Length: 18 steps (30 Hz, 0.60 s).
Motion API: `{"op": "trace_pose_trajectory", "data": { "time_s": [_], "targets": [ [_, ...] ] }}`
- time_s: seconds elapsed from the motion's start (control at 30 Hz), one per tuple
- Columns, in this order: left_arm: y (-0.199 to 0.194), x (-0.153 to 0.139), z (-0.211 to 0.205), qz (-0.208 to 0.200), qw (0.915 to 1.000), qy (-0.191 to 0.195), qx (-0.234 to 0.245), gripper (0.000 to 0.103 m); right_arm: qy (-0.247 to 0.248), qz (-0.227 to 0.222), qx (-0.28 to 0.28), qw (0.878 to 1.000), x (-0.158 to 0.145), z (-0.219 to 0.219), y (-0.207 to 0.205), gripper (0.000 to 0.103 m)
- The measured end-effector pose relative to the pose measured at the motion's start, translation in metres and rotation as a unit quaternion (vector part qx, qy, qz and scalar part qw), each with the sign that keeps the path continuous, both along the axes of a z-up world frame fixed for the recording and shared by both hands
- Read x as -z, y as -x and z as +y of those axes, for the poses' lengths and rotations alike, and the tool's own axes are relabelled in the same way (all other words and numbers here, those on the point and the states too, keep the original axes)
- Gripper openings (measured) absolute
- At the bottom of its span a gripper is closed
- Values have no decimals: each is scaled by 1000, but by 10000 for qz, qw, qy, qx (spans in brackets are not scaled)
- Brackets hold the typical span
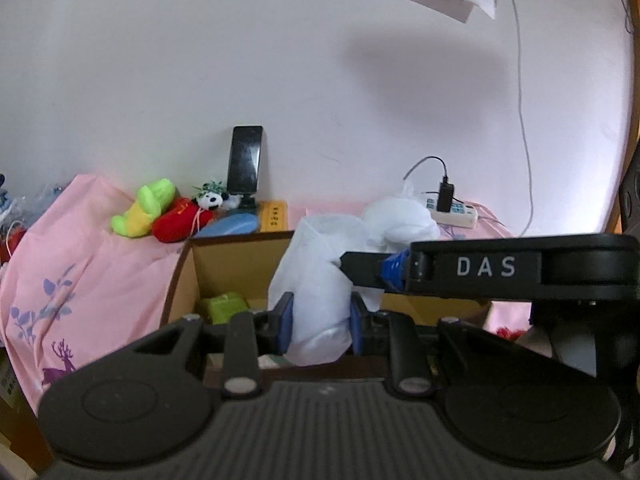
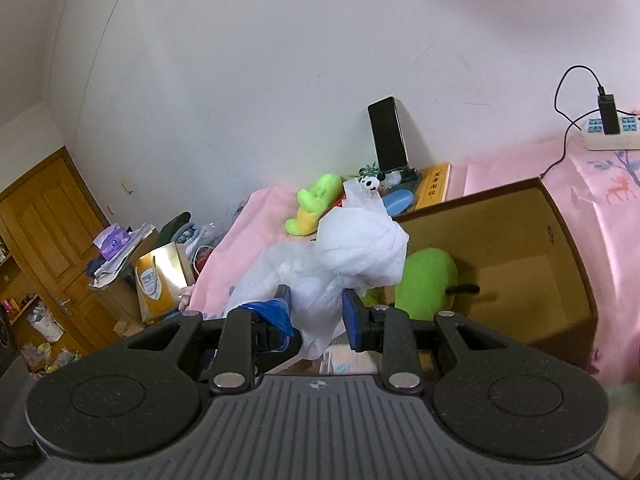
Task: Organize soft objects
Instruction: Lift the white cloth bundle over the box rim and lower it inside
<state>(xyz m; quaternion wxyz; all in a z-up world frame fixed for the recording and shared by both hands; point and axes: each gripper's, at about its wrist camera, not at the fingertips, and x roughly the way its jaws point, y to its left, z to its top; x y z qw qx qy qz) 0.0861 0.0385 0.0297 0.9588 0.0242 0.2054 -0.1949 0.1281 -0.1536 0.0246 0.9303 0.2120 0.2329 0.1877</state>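
A white soft bundle [image 1: 320, 280] of plastic-wrapped cloth hangs over the open cardboard box [image 1: 236, 264]. My left gripper [image 1: 321, 322] is shut on its lower part. My right gripper [image 2: 316, 312] is shut on the same white bundle [image 2: 356, 248]; it also shows in the left wrist view [image 1: 384, 270], coming in from the right. A green plush [image 2: 426, 284] lies inside the box [image 2: 568, 240]. A green-yellow plush [image 1: 146, 208], a red plush [image 1: 178, 222] and a small panda [image 1: 210, 200] lie behind the box on the pink cloth [image 1: 92, 260].
A phone [image 1: 245, 162] stands on a holder against the wall. A power strip [image 1: 456, 212] with a charger lies at the back right. A blue pouch [image 1: 232, 224] and a yellow box [image 1: 274, 216] sit behind the cardboard box. A wooden door [image 2: 44, 240] and clutter stand left.
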Motion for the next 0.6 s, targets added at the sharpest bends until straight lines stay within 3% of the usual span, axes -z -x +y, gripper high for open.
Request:
{"op": "trace_pose_trajectory", "data": {
  "time_s": [0.23,0.6],
  "targets": [
    [-41,9,-5,92,9997,-14,-215,23,253,116,-52,9996,6,8,-38,10],
    [-105,36,4,694,9963,203,-467,24,739,592,-250,9952,26,22,-97,10]
  ]
}}
